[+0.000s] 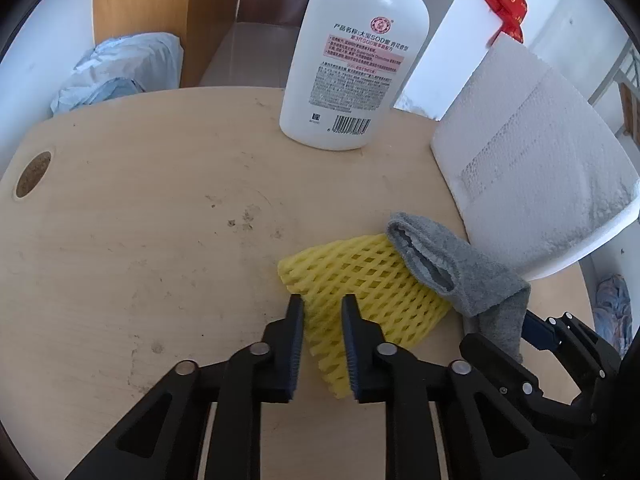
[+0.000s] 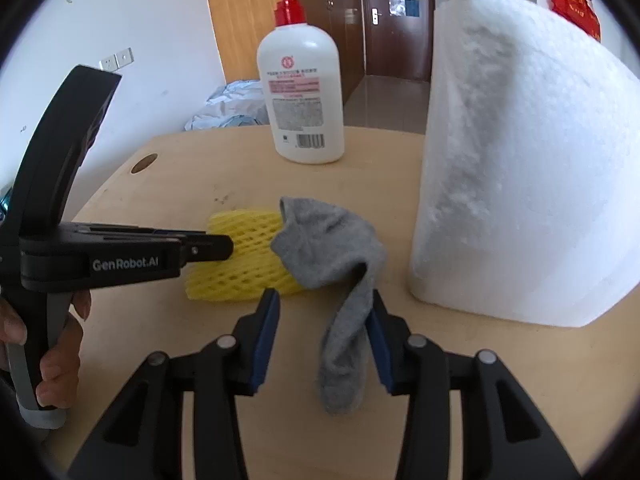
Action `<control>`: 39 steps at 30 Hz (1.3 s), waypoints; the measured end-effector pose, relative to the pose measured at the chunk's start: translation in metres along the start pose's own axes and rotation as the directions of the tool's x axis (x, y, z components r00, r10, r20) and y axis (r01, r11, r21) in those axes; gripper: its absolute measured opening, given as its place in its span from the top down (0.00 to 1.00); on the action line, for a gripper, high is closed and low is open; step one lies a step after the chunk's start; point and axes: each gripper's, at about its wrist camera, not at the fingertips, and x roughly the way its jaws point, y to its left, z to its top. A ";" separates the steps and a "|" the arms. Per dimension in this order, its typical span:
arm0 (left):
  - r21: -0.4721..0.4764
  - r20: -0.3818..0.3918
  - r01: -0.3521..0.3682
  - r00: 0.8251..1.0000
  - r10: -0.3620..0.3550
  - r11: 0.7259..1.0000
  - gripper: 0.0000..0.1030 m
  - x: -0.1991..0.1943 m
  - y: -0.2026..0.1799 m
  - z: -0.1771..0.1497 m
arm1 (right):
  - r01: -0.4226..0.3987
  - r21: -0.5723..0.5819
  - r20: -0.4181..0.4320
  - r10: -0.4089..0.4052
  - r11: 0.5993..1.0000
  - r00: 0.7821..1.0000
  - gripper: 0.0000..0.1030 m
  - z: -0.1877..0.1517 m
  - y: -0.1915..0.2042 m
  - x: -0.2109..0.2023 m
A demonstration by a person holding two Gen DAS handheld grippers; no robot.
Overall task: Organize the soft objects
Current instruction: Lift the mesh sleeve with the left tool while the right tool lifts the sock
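Both grippers are closing in on a small pile in the middle-right of the pale wooden worktop (image 1: 140,220), so the step in hand looks like the pickup. The left gripper (image 1: 322,344) has its jaws parted either side of the near corner of the yellow foam mesh sleeve (image 1: 352,280), not yet pinching it. The right gripper (image 2: 322,336) stands with jaws open around the hanging toe end of the grey knitted sock (image 2: 332,256), one pad touching it. The sock drapes over the sleeve, its long axis running from the cuff, which points away toward the white pump bottle (image 2: 302,92), back toward the right gripper. The next move probably calls for closing and lifting the sock clear first. A white paper towel roll (image 2: 520,160) stands just beside.
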 end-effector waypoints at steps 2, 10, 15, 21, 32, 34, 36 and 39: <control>0.009 0.008 0.007 1.000 -0.007 1.000 0.94 -0.002 -0.001 0.000 | 0.011 0.009 0.007 -0.011 1.000 1.000 0.54 0.001 0.000 0.002; 0.033 0.035 0.041 0.998 -0.042 0.999 0.97 -0.012 -0.007 -0.003 | -0.001 0.090 0.049 -0.004 0.996 0.999 0.89 0.001 -0.016 -0.010; 0.049 0.086 0.034 0.996 -0.039 0.998 0.97 -0.030 -0.009 -0.003 | -0.017 0.110 0.088 0.007 0.994 0.996 0.92 0.002 -0.018 -0.020; 0.038 0.128 0.030 0.991 -0.035 0.999 0.97 -0.053 -0.003 -0.008 | -0.025 0.100 0.099 0.015 0.995 0.995 0.92 0.004 -0.015 -0.027; 0.044 0.160 0.039 0.986 -0.045 0.998 0.97 -0.082 0.010 -0.021 | 0.064 -0.084 0.020 -0.062 0.994 0.998 0.74 0.008 0.013 -0.002; 0.049 0.157 0.053 0.986 -0.060 0.997 0.97 -0.082 0.010 -0.023 | 0.056 -0.135 0.008 -0.055 0.989 0.998 0.62 0.011 0.022 0.004; 0.057 0.158 0.049 0.986 -0.057 0.997 0.97 -0.082 0.010 -0.024 | 0.064 -0.154 0.019 -0.062 0.986 0.998 0.48 0.014 0.029 0.006; 0.059 0.150 0.062 0.986 -0.070 0.996 0.97 -0.082 0.011 -0.024 | 0.080 -0.173 0.034 -0.075 0.982 0.997 0.47 0.023 0.036 0.014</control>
